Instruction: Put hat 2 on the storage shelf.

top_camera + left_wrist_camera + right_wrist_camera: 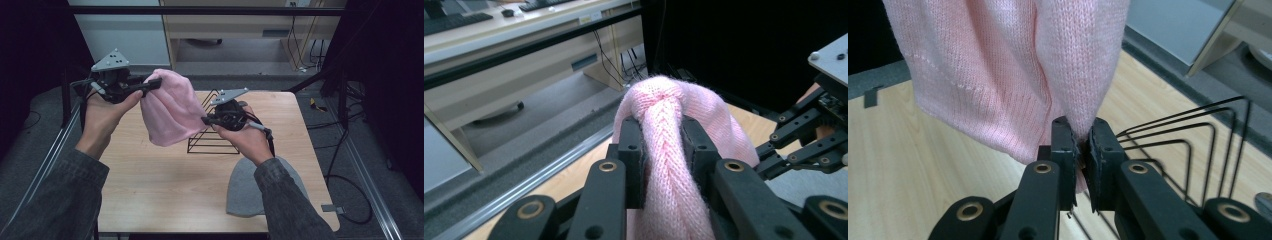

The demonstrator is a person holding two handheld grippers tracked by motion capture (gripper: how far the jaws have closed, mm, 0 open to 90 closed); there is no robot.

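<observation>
From the high view, a soft pink knitted beanie hangs in the air above the light wooden table, stretched between two hand-held tools. The left gripper pinches its upper edge, and the right gripper pinches its lower right side, just in front of a black wire rack with upright triangular dividers. A second, grey knitted beanie lies flat near the table's front right corner, partly under the right sleeve.

In the left gripper view, the jaws are clamped on a bunched fold of pink knit that bulges above them.

In the right gripper view, the jaws are pressed together on a thin pinch of fabric at the hat's lower edge, the rack's wires just behind.

The likely step is setting the hat onto the rack. To do it well, both grips should hold firm, with the opening spread wide and lowered squarely over a divider, so the knit does not snag.
</observation>
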